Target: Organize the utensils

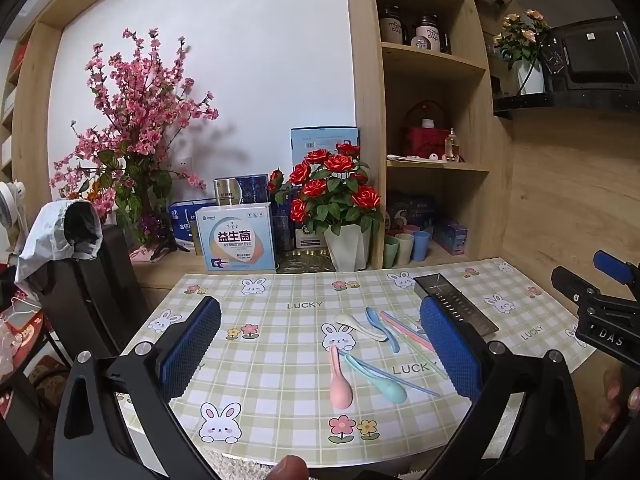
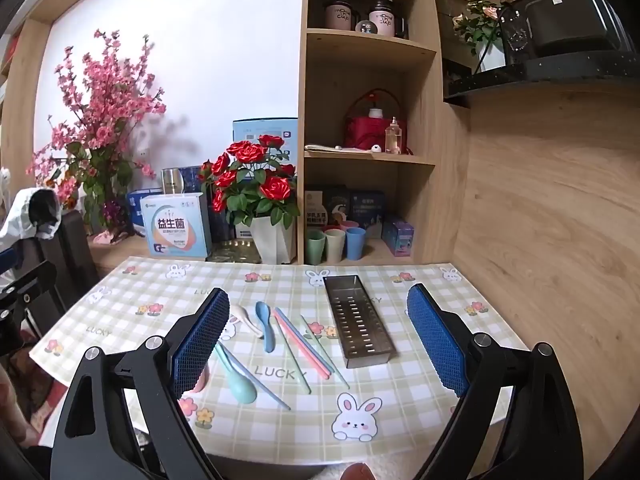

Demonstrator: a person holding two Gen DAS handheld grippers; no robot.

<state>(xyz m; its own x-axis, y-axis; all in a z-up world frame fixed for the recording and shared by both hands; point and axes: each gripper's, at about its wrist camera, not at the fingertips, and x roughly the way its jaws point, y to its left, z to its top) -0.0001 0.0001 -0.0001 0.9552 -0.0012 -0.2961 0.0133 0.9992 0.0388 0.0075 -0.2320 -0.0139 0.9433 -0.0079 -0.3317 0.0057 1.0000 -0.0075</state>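
Several plastic utensils lie loose on the checked bunny mat [image 2: 132, 292]: a white spoon [image 2: 245, 317], a blue spoon [image 2: 265, 322], a teal spoon [image 2: 237, 378], and pink chopsticks [image 2: 304, 340] among green and blue ones. A pink spoon [image 1: 340, 386] lies beside the teal spoon [image 1: 380, 380]; the right wrist view hides most of it behind a finger. A perforated metal tray [image 2: 356, 320] sits empty to their right. My left gripper [image 1: 320, 303] and right gripper [image 2: 318, 292] both hover open above the near edge, holding nothing.
Behind the mat stand a red rose pot [image 2: 272, 240], boxes [image 2: 176, 228] and a pink blossom arrangement [image 2: 100, 128]. Pastel cups [image 2: 336, 244] sit in the shelf unit at the back. A wooden wall panel [image 2: 540, 220] bounds the right side; a draped black chair [image 1: 80, 272] stands left.
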